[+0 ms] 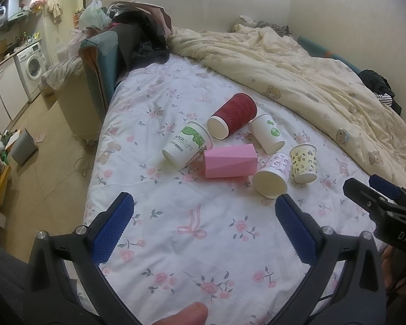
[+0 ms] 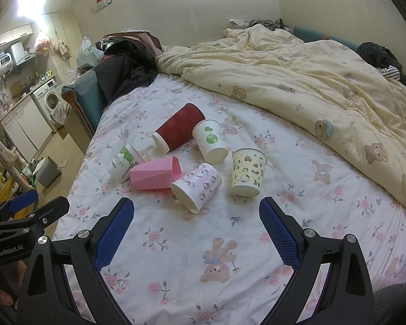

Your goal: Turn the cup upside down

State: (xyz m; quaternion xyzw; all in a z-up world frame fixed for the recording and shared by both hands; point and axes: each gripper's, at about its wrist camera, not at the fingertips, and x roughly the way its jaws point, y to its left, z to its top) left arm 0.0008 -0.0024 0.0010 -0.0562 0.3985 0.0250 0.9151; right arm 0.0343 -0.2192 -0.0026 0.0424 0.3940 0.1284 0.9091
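Observation:
Several cups lie on the floral bedsheet (image 1: pixel 203 233). A yellow cartoon cup (image 1: pixel 303 163) (image 2: pixel 248 172) stands with its narrow base down. Lying on their sides are a lilac cartoon cup (image 1: pixel 273 174) (image 2: pixel 196 187), a pink faceted cup (image 1: pixel 230 161) (image 2: pixel 155 174), a white "PAPERCUPS" cup (image 1: pixel 186 145) (image 2: pixel 121 165), a dark red ribbed cup (image 1: pixel 232 115) (image 2: pixel 178 127) and a white cup with a green globe (image 1: pixel 268 132) (image 2: pixel 210 140). My left gripper (image 1: pixel 204 205) is open and empty, short of the cups. My right gripper (image 2: pixel 196 214) is open and empty, just short of the lilac cup.
A cream bear-print duvet (image 1: pixel 311 70) (image 2: pixel 311 81) is bunched along the far and right side of the bed. Dark clothes and bags (image 1: pixel 138 35) pile at the bed's far left corner. The left edge drops to the floor with a grey bin (image 1: pixel 23 146).

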